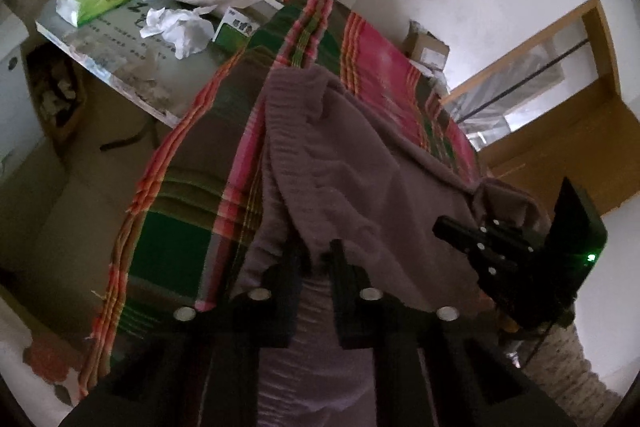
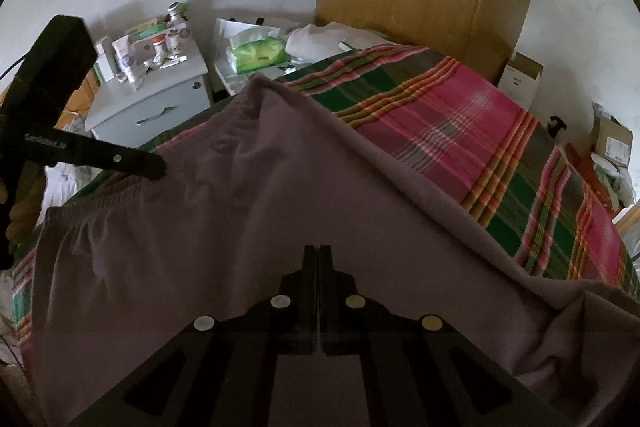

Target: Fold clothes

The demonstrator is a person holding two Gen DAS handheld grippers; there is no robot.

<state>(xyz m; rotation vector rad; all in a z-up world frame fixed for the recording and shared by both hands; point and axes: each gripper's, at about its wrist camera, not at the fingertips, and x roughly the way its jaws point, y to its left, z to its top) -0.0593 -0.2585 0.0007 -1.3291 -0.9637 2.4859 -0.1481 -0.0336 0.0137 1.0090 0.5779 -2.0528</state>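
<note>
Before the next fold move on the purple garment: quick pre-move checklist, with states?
1. Right gripper shut on the purple garment: ok.
2. Left gripper pinching cloth between its fingers: ok; fabric sits in the gap.
3. Garment lifted off the plaid bedspread near the grippers: ok.
4. Elastic waistband flat: not ok, bunched.
5. Landing area on the bedspread free: ok on the far pink side.
6. Garment's lower end: cannot tell, out of view.

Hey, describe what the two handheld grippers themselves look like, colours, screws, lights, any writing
Both are matte black. The right gripper has flat, narrow fingers on a wedge-shaped frame with four round silver fasteners. The left gripper shows the same. Seen from the left camera, the right one's body carries small silver screws and a green light.
</note>
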